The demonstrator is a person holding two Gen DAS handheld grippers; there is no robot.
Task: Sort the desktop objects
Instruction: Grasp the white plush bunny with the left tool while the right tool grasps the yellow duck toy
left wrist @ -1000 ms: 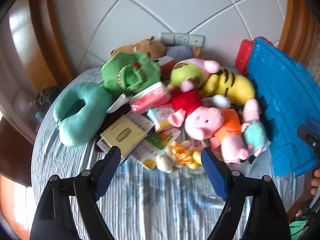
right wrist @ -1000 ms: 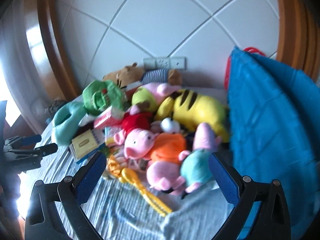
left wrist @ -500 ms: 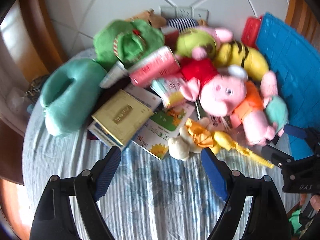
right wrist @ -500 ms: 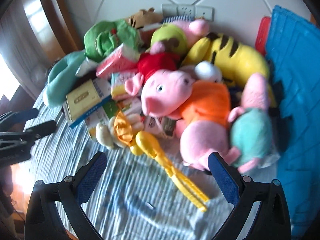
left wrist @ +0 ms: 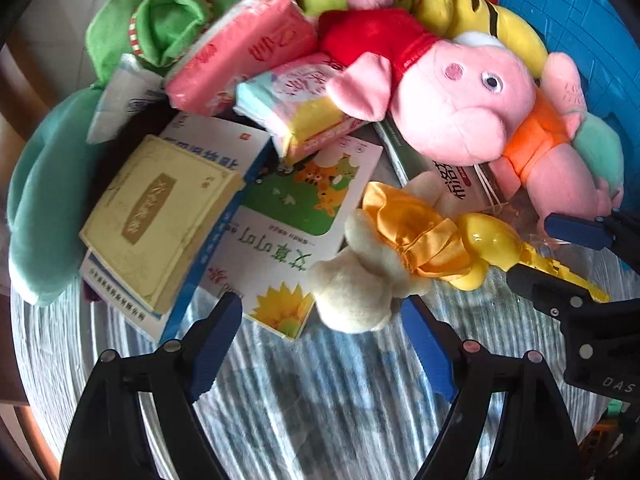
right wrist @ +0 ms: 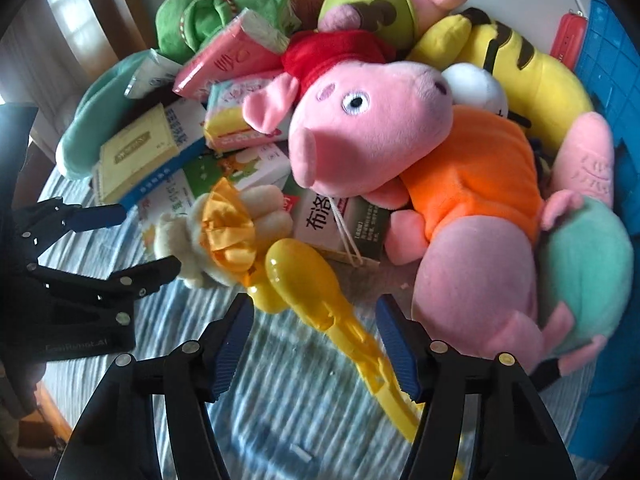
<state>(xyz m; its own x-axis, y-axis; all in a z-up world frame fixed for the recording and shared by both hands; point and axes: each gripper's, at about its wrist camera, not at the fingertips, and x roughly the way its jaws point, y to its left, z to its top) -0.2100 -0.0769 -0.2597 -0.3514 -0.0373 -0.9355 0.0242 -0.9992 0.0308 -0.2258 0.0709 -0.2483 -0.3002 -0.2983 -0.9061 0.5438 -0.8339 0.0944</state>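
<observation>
Right wrist view: fingers closing astride yellow tongs, not yet pinching.
Left fingers: open, empty, near doll.
Tip: centre the handle before squeezing.

Only a few bits are readable: "DAS" in pale letters on the black gripper body at the right, and big dark characters "布洛" on the white box under the pink pig plush.

Both your views are bright with daylight; in the right wrist view a window glares at upper left. Fisheye bends and darkens the edges. The striped cloth smears near the bottom; glare spots the yellow plastic toy.
</observation>
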